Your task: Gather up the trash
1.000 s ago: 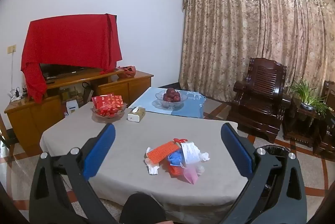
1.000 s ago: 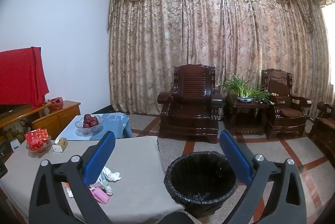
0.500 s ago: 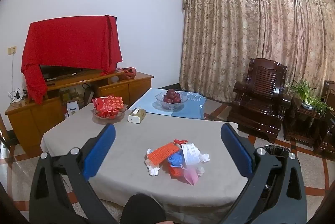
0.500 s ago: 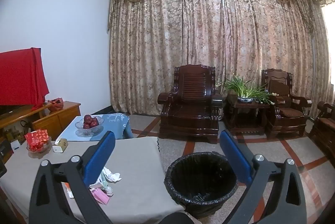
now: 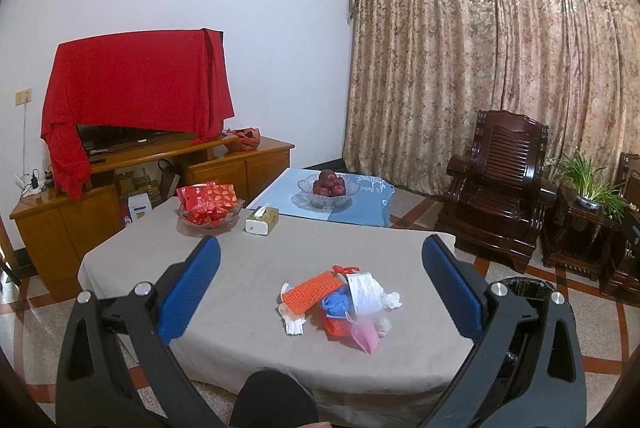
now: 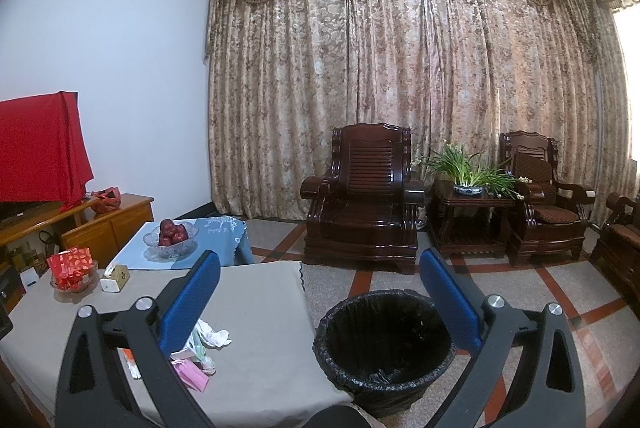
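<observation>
Left gripper (image 5: 320, 292): jaws wide, empty, unmoved over the last second. Right gripper (image 6: 320, 300): likewise spread and empty. Trash pile (image 5: 340, 304): on table (image 5: 248, 260), untouched (nothing collected yet). Bin (image 6: 384, 344): on floor just beside table; collection judged not begun.

Apple bowl (image 5: 328, 189) sits beyond tissue box (image 5: 262, 220) (armchair (image 6: 362, 193) farther off).
</observation>
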A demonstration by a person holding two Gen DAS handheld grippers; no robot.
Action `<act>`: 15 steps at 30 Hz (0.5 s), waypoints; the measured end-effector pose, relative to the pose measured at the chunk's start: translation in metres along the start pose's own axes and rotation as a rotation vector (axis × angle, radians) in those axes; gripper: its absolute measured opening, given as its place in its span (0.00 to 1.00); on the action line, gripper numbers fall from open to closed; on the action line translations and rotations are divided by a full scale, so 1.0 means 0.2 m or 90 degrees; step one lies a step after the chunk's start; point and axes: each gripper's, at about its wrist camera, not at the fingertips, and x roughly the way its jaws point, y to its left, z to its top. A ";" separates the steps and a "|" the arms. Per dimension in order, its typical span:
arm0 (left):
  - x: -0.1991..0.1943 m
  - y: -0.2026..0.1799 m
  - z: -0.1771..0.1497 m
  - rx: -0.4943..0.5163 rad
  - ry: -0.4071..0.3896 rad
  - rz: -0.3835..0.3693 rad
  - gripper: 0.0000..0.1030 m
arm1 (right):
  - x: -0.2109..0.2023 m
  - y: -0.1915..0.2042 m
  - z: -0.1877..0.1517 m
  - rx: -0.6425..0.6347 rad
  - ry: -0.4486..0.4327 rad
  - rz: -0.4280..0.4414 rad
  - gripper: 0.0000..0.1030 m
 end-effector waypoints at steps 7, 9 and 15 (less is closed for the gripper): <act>0.00 -0.01 0.01 0.001 0.001 0.000 0.95 | 0.00 -0.01 0.00 -0.001 0.001 0.001 0.94; 0.01 0.00 0.01 0.000 0.001 0.000 0.95 | -0.01 -0.02 0.00 0.000 0.001 0.002 0.94; 0.01 0.00 0.01 0.000 0.001 0.000 0.95 | 0.00 -0.01 -0.01 0.001 0.002 0.001 0.94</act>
